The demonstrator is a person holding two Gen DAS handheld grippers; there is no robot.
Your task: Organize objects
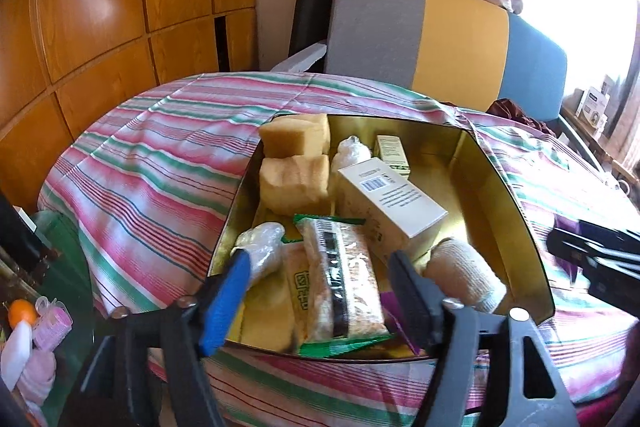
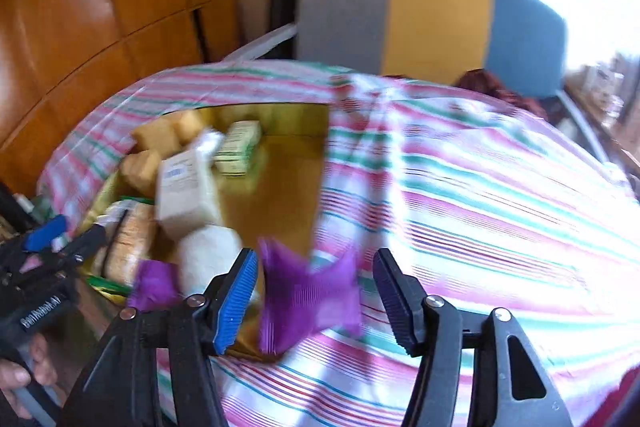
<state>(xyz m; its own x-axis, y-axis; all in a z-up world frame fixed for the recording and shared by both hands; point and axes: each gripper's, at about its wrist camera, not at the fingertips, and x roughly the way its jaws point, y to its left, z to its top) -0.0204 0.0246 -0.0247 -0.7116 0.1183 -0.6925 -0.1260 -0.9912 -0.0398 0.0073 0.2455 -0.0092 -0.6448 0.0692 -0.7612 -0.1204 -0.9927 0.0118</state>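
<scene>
In the left wrist view, the left claw [image 1: 320, 267] fills the lower centre of the frame, its fingers spread wide with nothing gripped. Between them lies a clear snack packet [image 1: 342, 281] with green edges and a black barcode strip; the printing on it is too blurred to read. The blue-padded finger sits just beside a plastic-wrapped roll [image 1: 262, 247]; the dark finger is near a white bandage roll [image 1: 466, 269].

All of these lie in a gold tin [image 1: 508, 195], open-topped, at the centre of the frame. Further up inside it are a white carton [image 1: 394, 197] with a barcode and small unreadable print, two yellow sponges [image 1: 296, 155], and a small green-and-white box [image 1: 394, 153] at the back.

In the right wrist view, which is motion-blurred, the right claw [image 2: 316, 283] sits at lower centre, also wide apart and gripping nothing. A purple packet [image 2: 308, 301] shows between its fingers, over the tin's near right corner and the cloth; whether it touches either finger cannot be told.

The tin rests on a bed with a pink, green and white striped cover [image 1: 160, 155]. Behind it, at upper centre, stands a grey, yellow and blue headboard [image 1: 440, 39], with orange wooden cabinets [image 1: 120, 7] at upper left. At lower left of the left wrist view are an orange fruit [image 1: 22, 311] and pink items, unclear.
</scene>
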